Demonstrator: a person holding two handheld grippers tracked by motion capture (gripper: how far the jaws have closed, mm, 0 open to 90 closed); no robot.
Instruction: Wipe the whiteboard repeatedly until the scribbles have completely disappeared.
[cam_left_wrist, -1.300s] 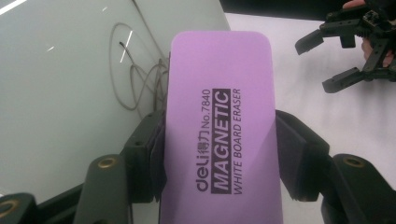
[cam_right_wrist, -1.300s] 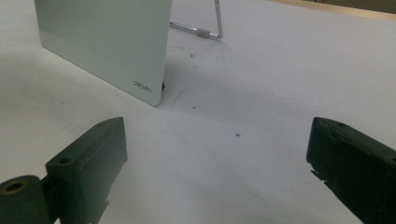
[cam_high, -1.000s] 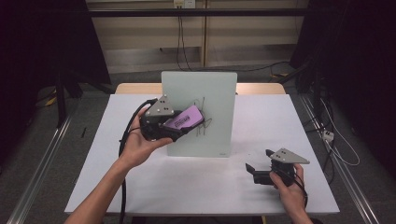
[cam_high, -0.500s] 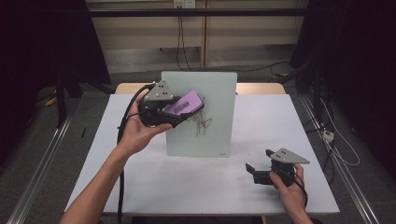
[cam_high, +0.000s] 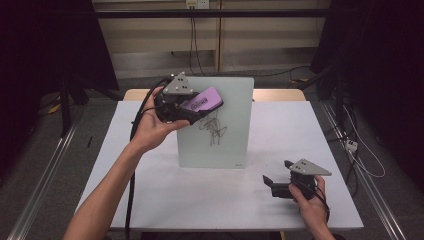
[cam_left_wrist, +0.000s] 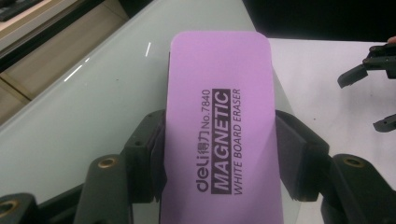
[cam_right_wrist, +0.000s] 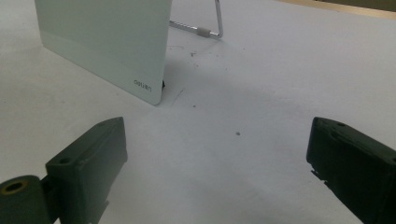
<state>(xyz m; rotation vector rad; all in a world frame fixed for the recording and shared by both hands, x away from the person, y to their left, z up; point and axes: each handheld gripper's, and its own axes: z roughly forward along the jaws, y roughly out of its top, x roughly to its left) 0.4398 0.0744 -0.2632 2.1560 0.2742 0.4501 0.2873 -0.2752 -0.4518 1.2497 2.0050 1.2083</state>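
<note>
A pale glass whiteboard (cam_high: 225, 145) stands upright in the middle of the table, with a black scribble (cam_high: 215, 129) on its face. My left gripper (cam_high: 192, 107) is shut on a purple magnetic whiteboard eraser (cam_high: 202, 101), held at the board's upper left, just above the scribble. In the left gripper view the eraser (cam_left_wrist: 219, 116) sits between both jaws, label up, its far end over the whiteboard (cam_left_wrist: 93, 107). My right gripper (cam_high: 272, 185) rests open on the table at the front right. Nothing lies between its jaws in the right gripper view, where the gripper (cam_right_wrist: 217, 149) faces the board's lower corner (cam_right_wrist: 102, 42).
The white table (cam_high: 200, 195) has bare surface in front of the board and to both sides. A metal stand leg (cam_right_wrist: 210, 28) props the board from behind. Cables hang along the back wall beyond the table.
My left gripper has lifted the eraser up the board's face, from beside the scribble to the upper left. The right gripper has stayed still.
</note>
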